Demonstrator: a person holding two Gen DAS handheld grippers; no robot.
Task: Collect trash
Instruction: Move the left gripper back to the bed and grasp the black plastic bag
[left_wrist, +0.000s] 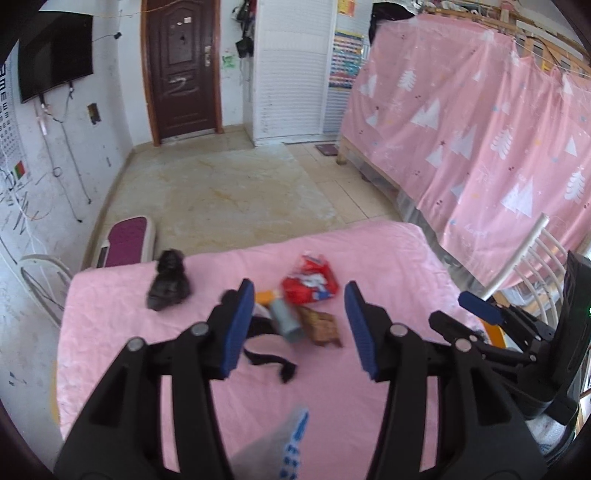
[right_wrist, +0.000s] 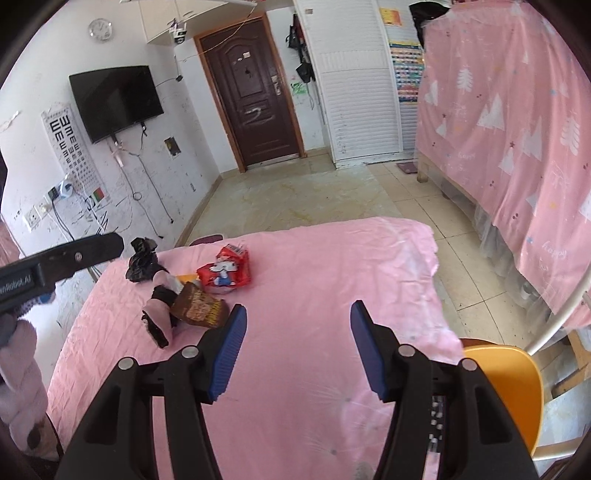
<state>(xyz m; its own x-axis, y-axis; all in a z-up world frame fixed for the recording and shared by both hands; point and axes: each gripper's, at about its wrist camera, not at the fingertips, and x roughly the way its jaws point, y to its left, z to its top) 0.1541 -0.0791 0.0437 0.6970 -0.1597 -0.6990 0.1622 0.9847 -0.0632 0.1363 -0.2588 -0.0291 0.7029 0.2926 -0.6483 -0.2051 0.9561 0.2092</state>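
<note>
— Which gripper's nearer the rubbish?

— The left gripper (left_wrist: 299, 328), I'd say. Its jaws stand wide apart and empty, and the grey tube (left_wrist: 286, 321) lies right between the fingertips, long axis running from eleven to five o'clock.

— And the rest?

— The brown wrapper (left_wrist: 321, 326) touches the tube's right side; the red packet (left_wrist: 310, 282) sits at twelve. The right gripper (right_wrist: 297, 345) is spread open too, with the pile off at ten o'clock on the pink tablecloth (right_wrist: 332, 258).

Left hand-held gripper (left_wrist: 299, 328) gapes above the pink cloth (left_wrist: 388, 258) — red wrapper (left_wrist: 310, 282), brown packet (left_wrist: 323, 326) ahead.
</note>
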